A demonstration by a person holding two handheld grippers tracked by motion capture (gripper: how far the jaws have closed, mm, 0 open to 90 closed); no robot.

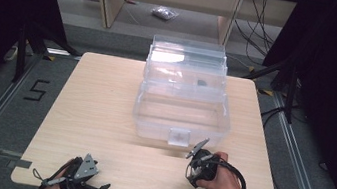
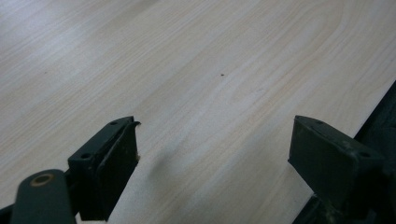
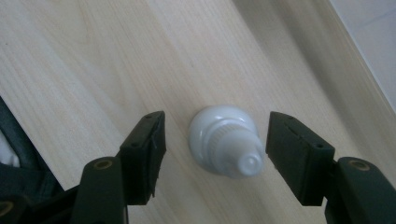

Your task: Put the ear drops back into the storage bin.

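A small white bottle with a ribbed neck and a round nozzle [image 3: 224,140] stands on the pale wooden table [image 1: 104,105], seen from above in the right gripper view. My right gripper [image 3: 215,133] is open, a jaw on each side of the bottle, neither touching it. In the high view that gripper [image 1: 200,169] points down at the table just in front of a clear plastic box [image 1: 152,122]. My left gripper [image 2: 215,130] is open over bare wood; it lies at the table's front left edge [image 1: 80,177].
The clear box has its lid [image 1: 187,57] swung back and a front latch [image 1: 179,136]; a small dark item [image 1: 202,83] lies in its upper tray. A taped "5" [image 1: 35,90] marks the floor at left. Cables [image 1: 256,32] run at the back right.
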